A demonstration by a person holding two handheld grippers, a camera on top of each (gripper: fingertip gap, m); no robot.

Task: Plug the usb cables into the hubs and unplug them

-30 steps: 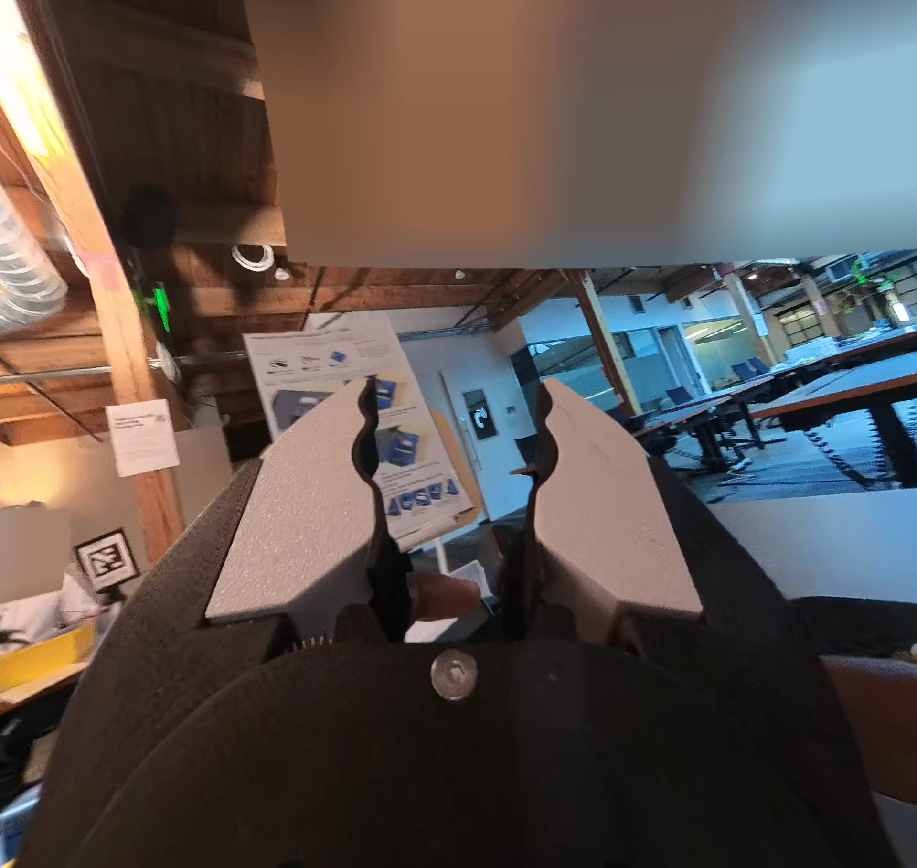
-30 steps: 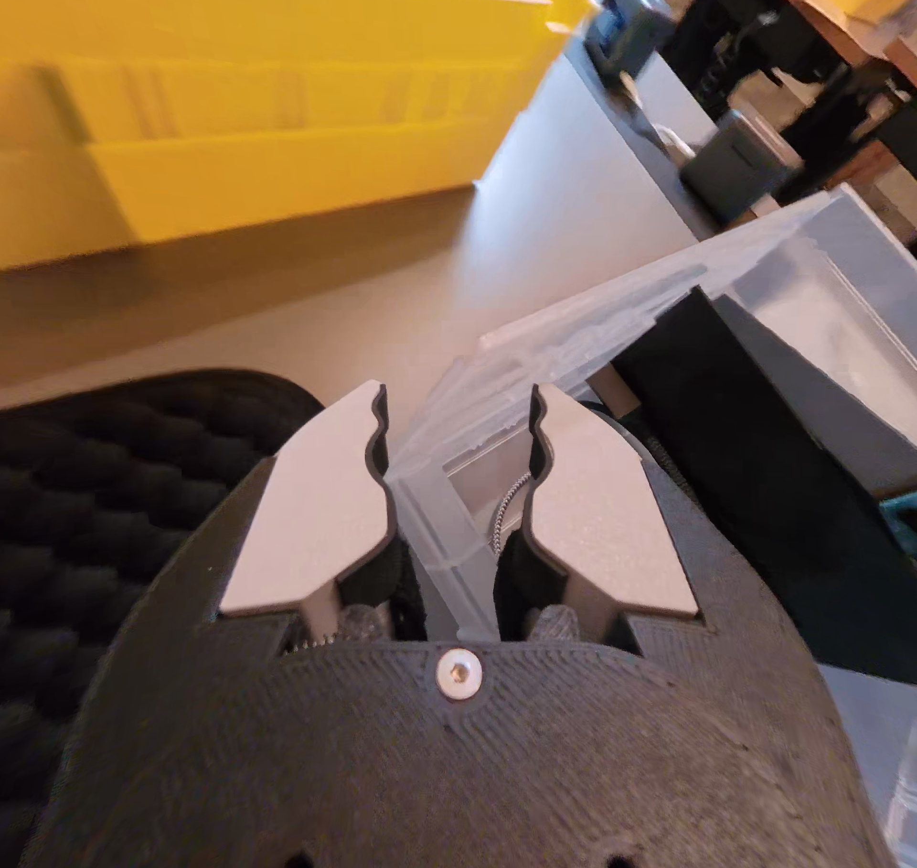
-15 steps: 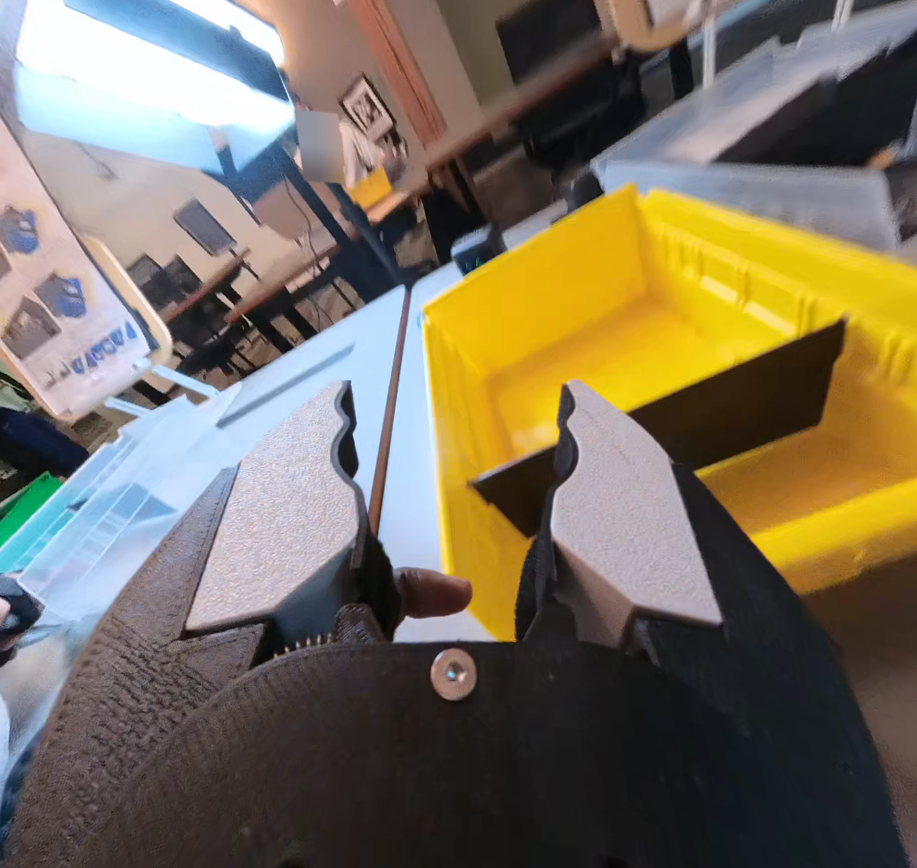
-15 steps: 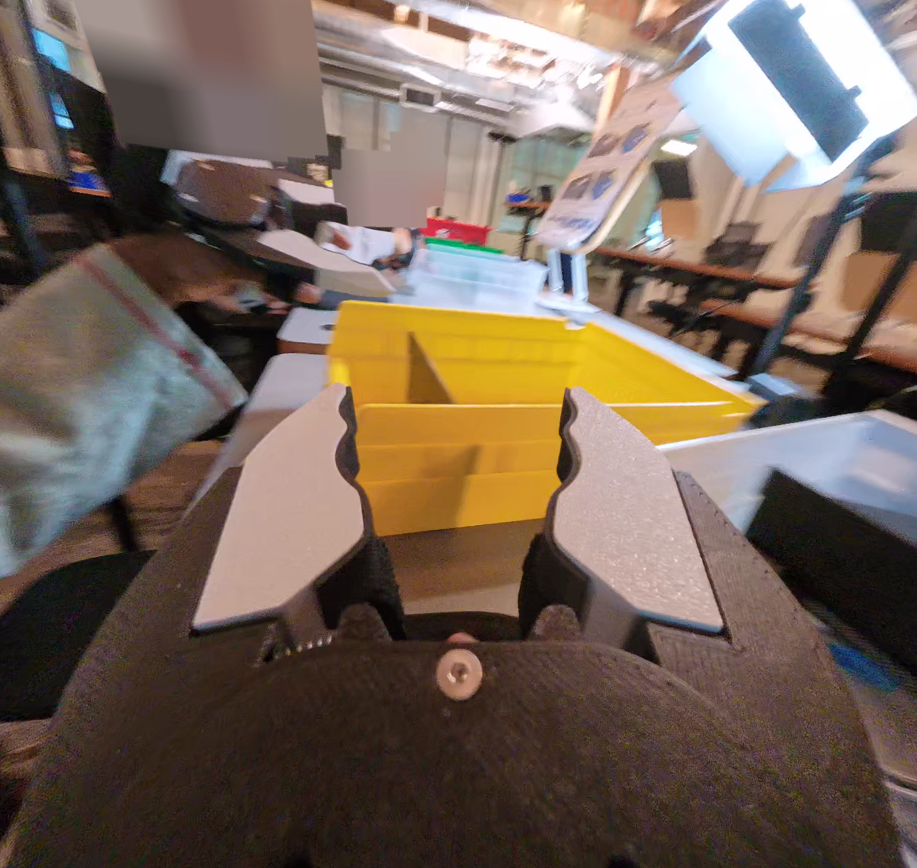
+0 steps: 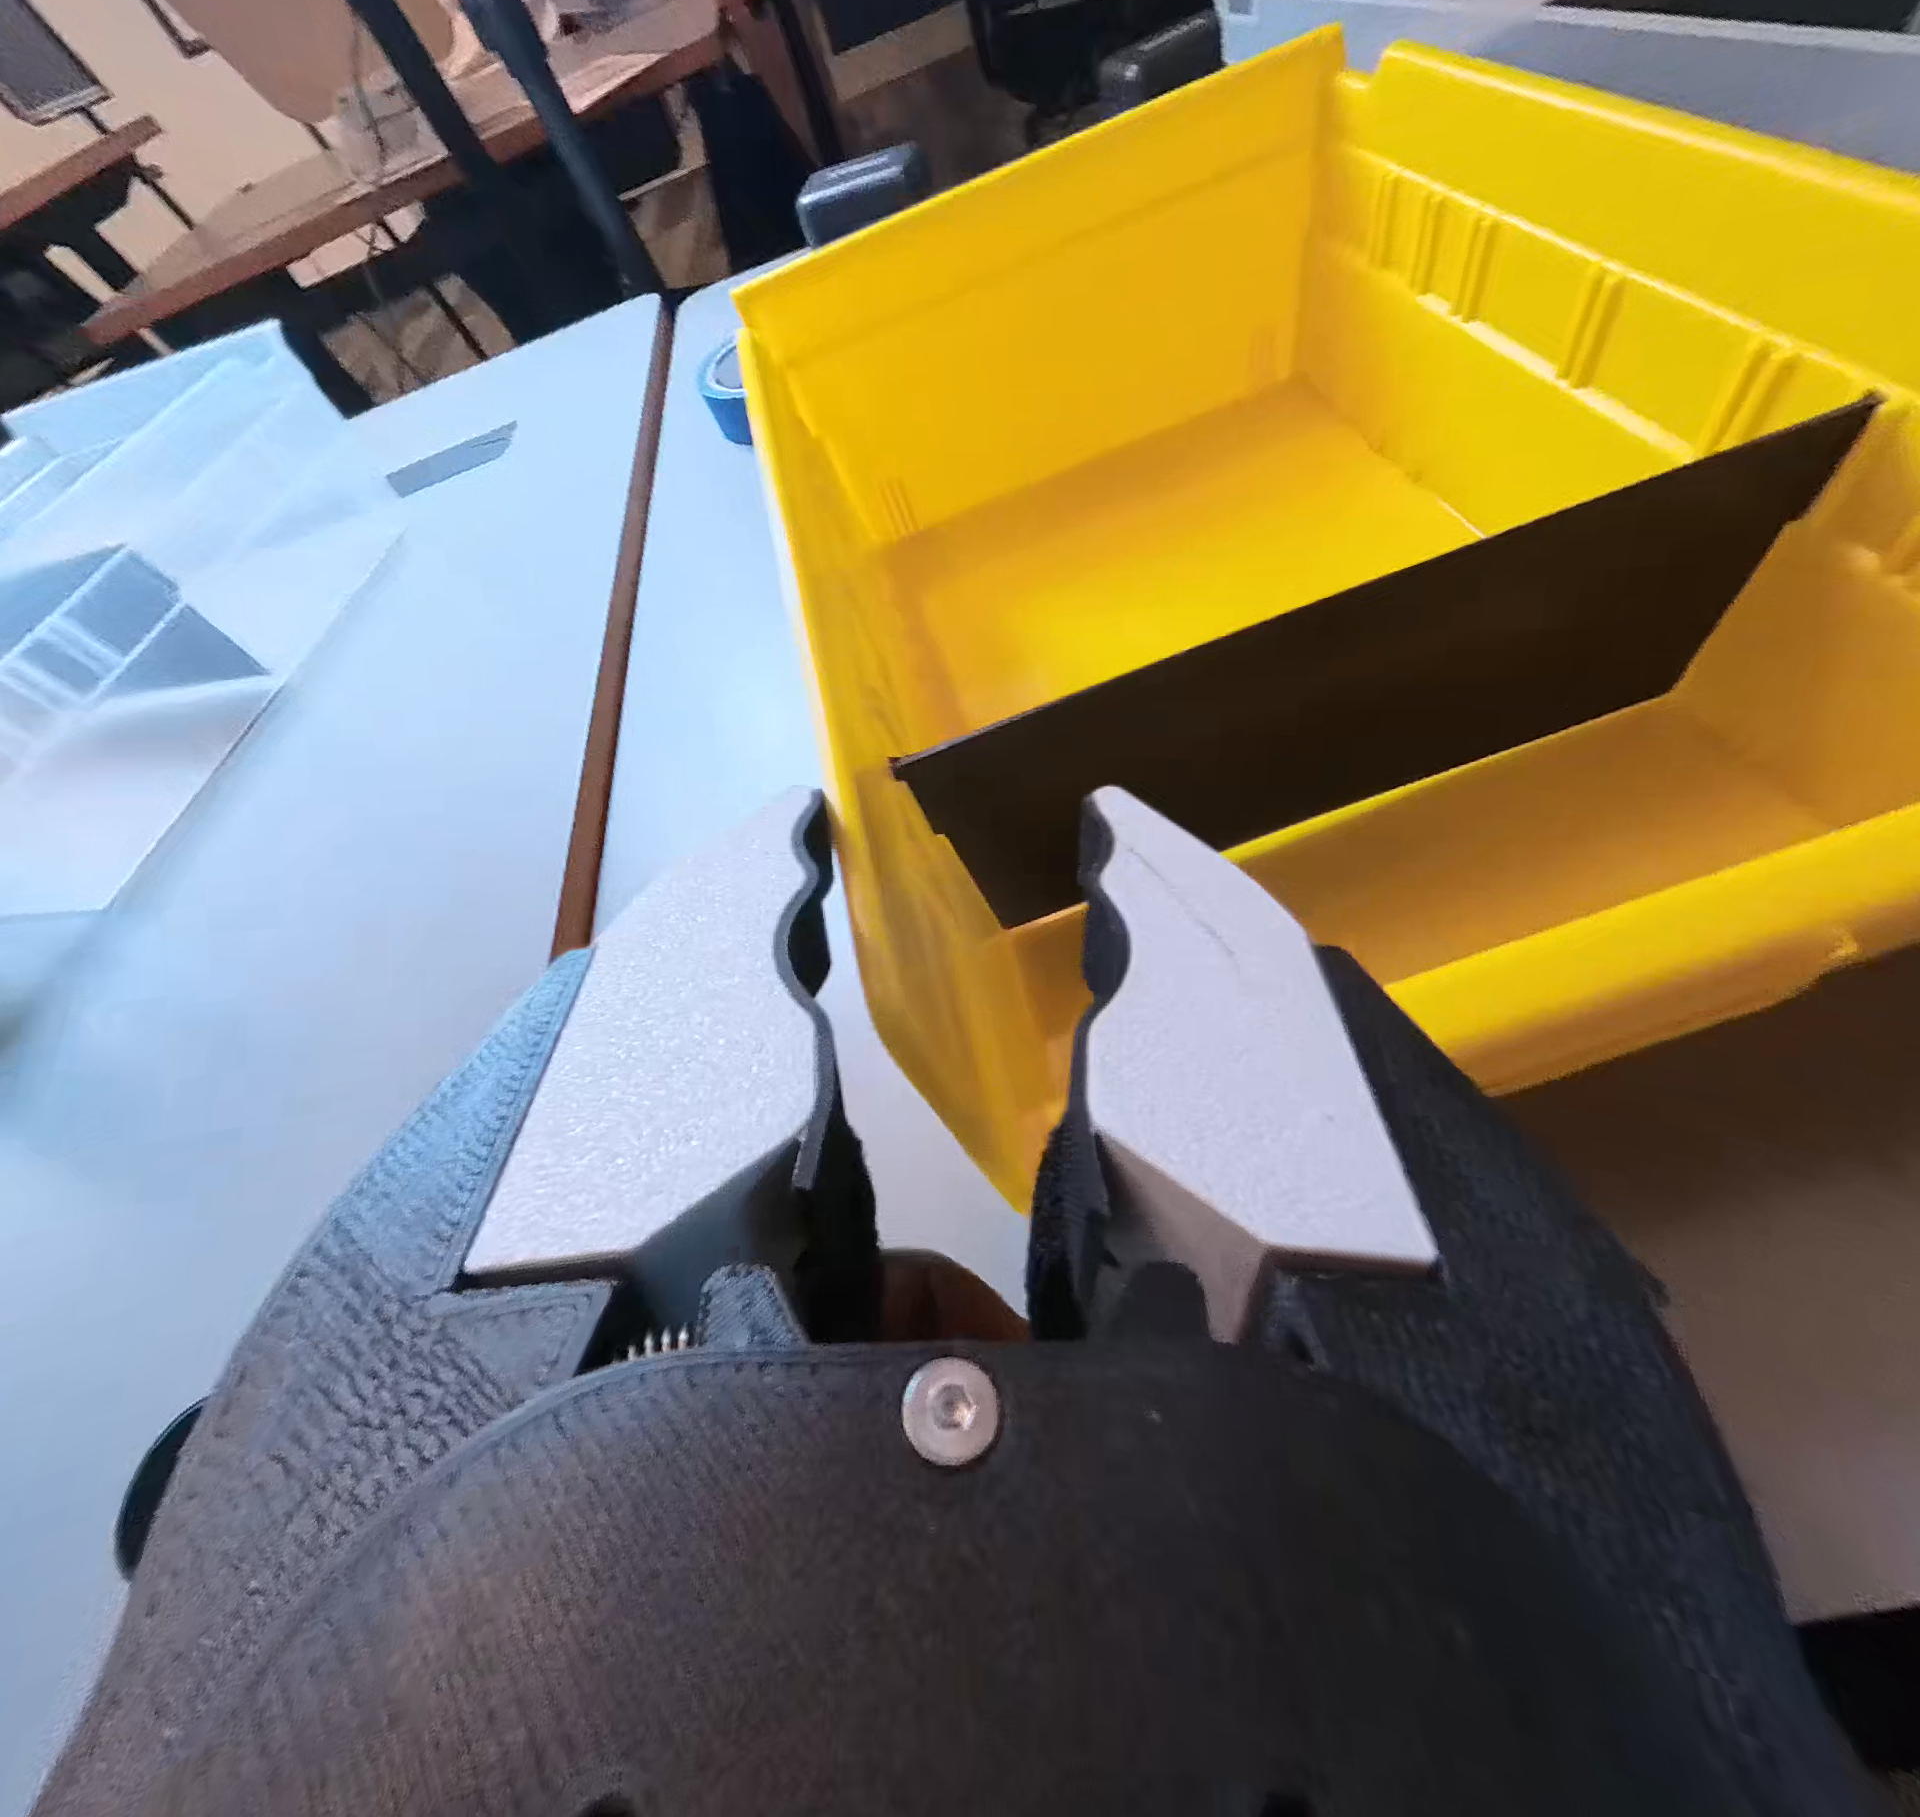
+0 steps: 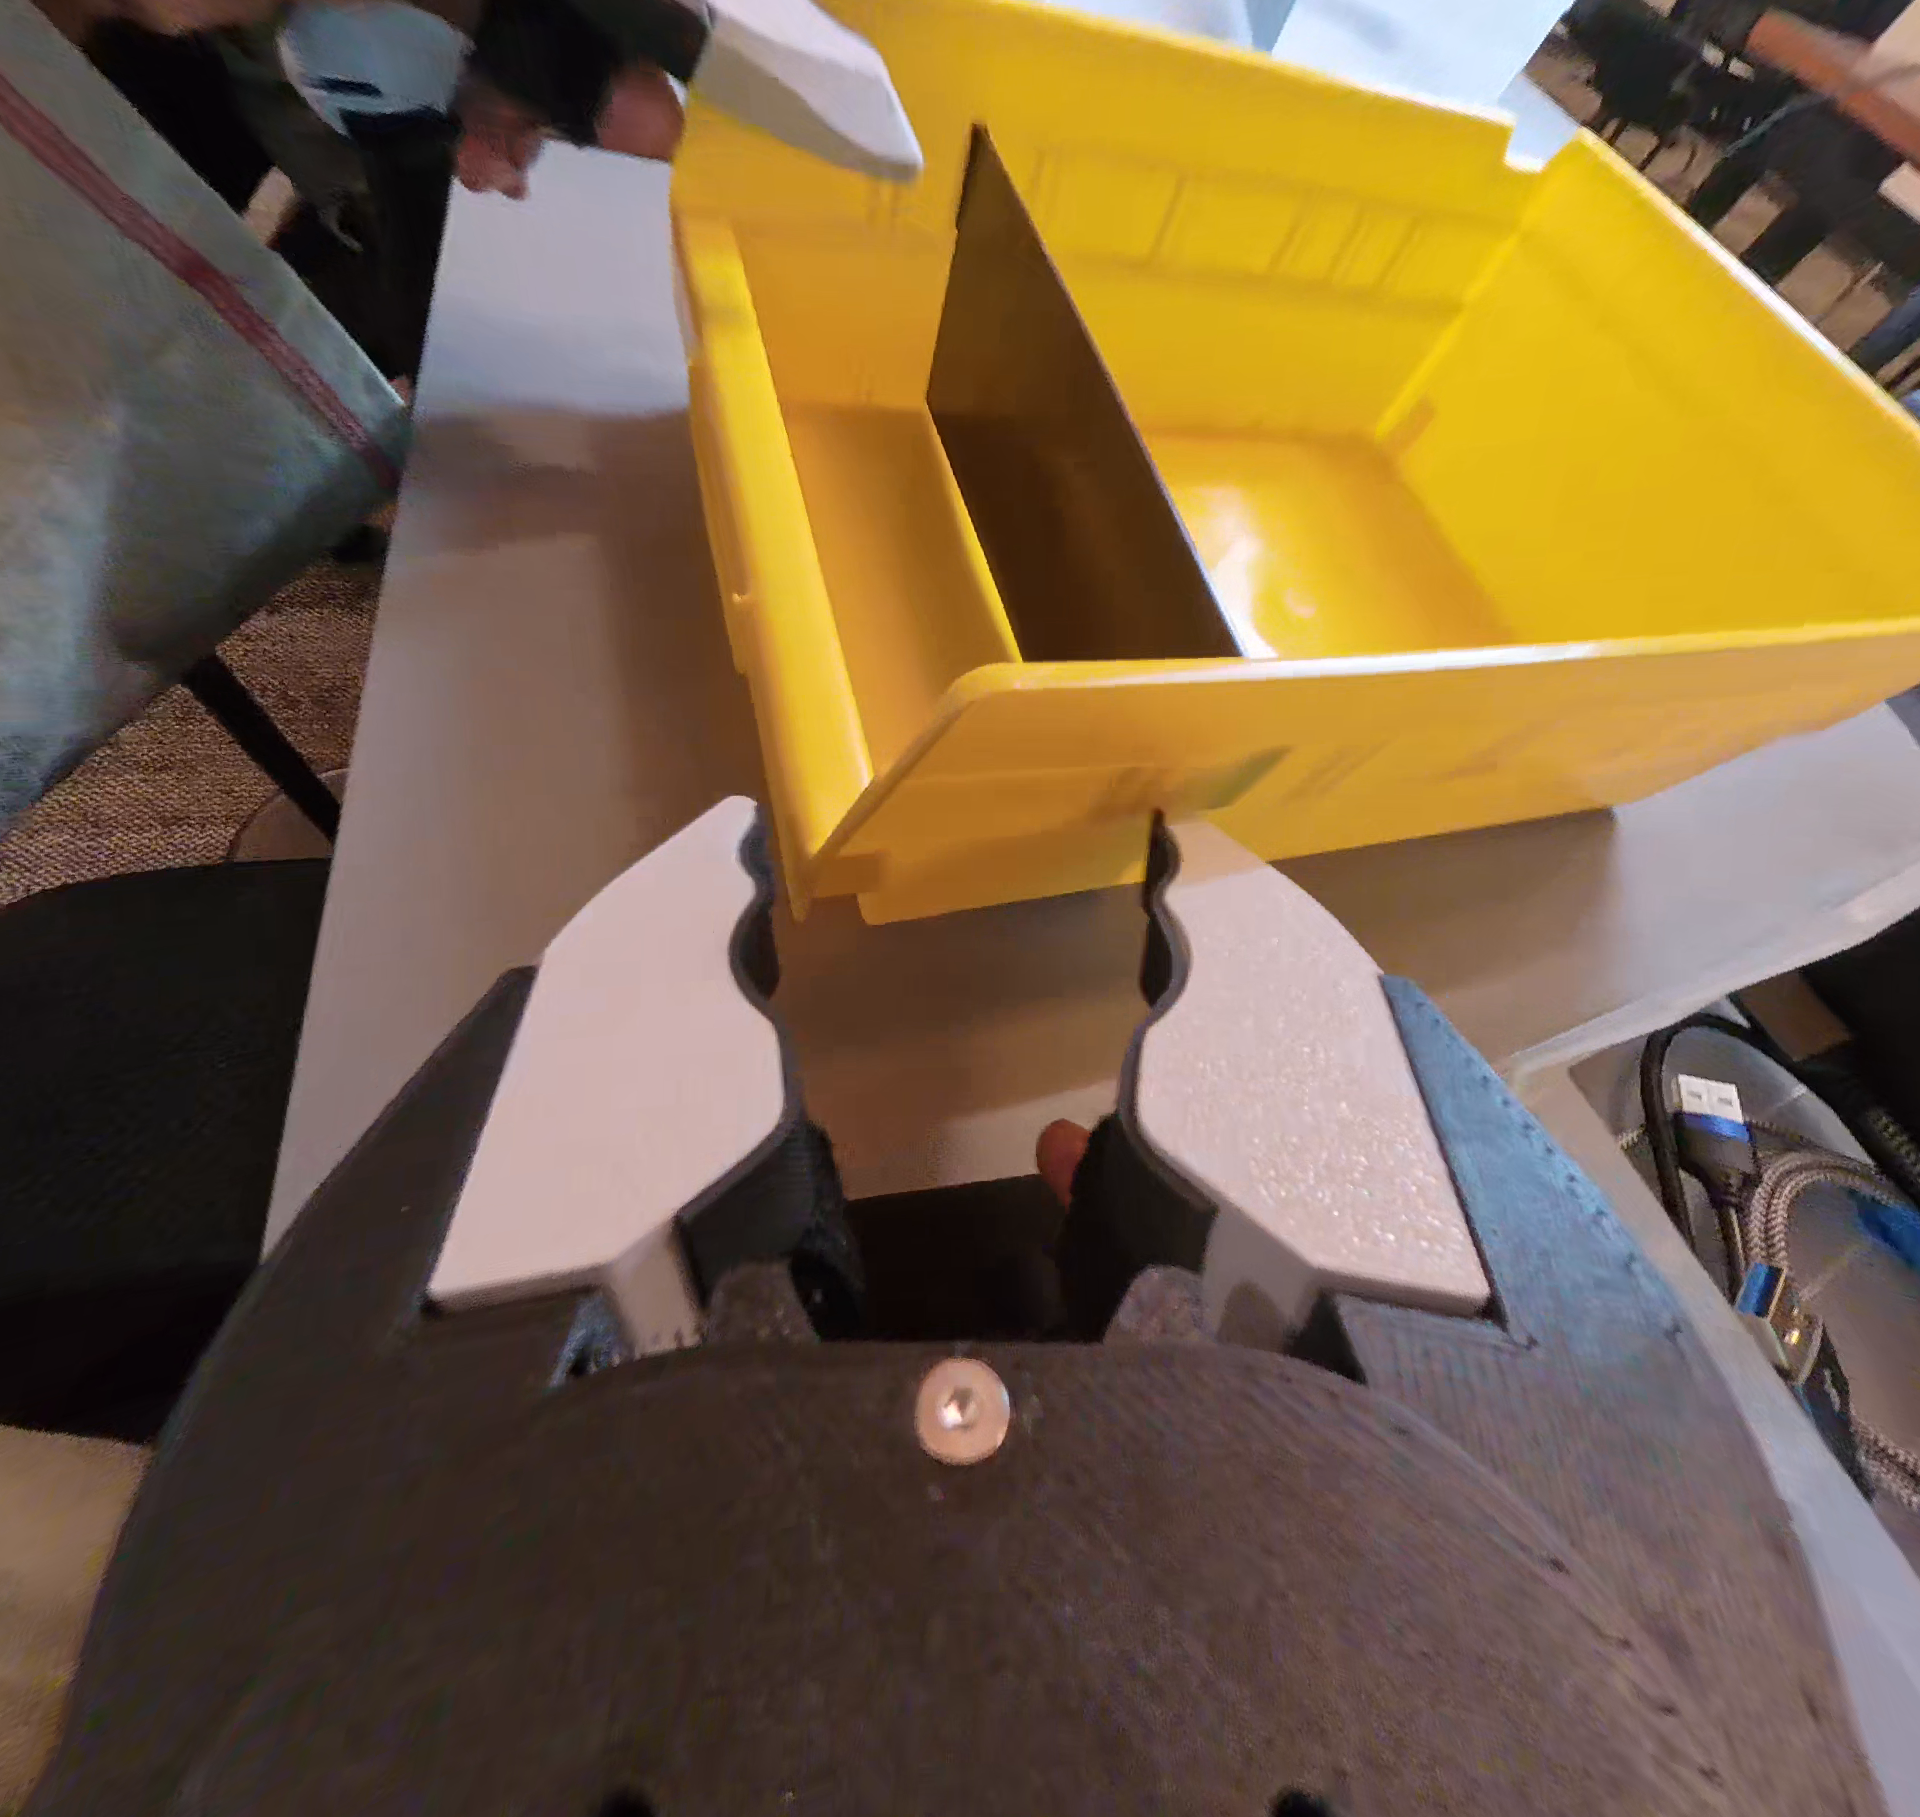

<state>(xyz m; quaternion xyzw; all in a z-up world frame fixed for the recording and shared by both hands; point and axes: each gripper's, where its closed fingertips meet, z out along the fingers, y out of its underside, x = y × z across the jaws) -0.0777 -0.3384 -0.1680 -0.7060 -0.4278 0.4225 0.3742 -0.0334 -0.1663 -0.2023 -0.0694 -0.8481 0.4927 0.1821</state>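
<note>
— Left gripper (image 5: 951, 817)?
— Two grey fingers (image 5: 665, 1050) a little apart, nothing between. Tipped down over the near left corner of the yellow bin (image 5: 1091, 333).
— And the right gripper (image 6: 956, 832)?
— Fingers (image 6: 634, 1050) wide apart, nothing held. Pointing down at the near wall of the same yellow bin (image 6: 1621, 396), just short of it. A fingertip (image 6: 1060, 1149) peeking out far back between the fingers.
— In the bin?
— A black divider (image 5: 1444, 687) standing up across the middle. Nothing else showing in either part.
— Under the bin?
— A pale grey table (image 5: 343, 946), with a thin brown gap (image 5: 608, 655) running away to the far side.
— Left of that?
— A clear plastic box (image 5: 125, 583), blurry. A blue tape roll (image 5: 724, 391) just behind the bin's far left corner.
— And the usb cables (image 6: 1766, 1196)?
— Down at the right edge of the right wrist view, near the right gripper. Grey braided cords with blue and silver plugs, lying in a clear tray (image 6: 1725, 936). Not touched by either gripper.
— Hubs?
— Cannot tell.
— Anything far off?
— The other gripper's grey finger (image 6: 800, 74) at the top left, over the bin's far left corner.
</note>
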